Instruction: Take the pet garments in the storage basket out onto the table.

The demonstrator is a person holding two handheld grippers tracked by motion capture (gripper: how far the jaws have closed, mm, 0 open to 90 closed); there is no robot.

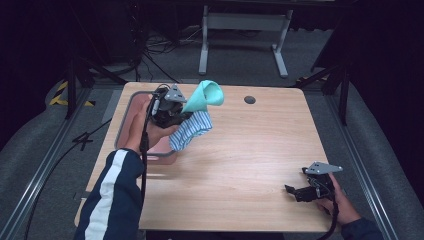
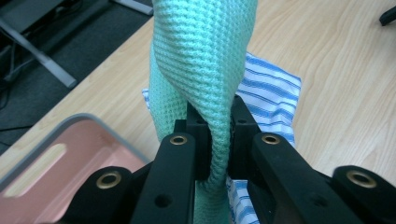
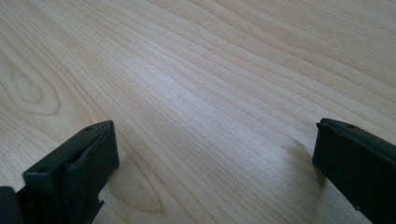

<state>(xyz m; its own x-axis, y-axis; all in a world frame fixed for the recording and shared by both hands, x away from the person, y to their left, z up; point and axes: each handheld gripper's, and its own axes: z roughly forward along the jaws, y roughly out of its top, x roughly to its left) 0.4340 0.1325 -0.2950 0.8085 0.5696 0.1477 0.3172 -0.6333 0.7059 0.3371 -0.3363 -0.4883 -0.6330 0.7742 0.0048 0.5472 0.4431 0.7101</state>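
Dark studio floor and cables beyond a pale wooden worktop (image 1: 240, 150). From above: left hand-held gripper (image 1: 172, 107) raised near the far left corner, clamped on a mint cloth (image 1: 207, 95) with a striped cloth (image 1: 192, 131) hanging below, beside a pink bin (image 1: 131, 107); likely mid-lift out of the bin, calling next for a carry to open wood. Right hand-held gripper (image 1: 300, 192) resting near the front right corner. Left gripper view: jaws narrowed around the mint cloth (image 2: 205, 70), striped cloth (image 2: 271, 98) behind. Right gripper view: jaws wide apart, holding nothing, low over bare wood.
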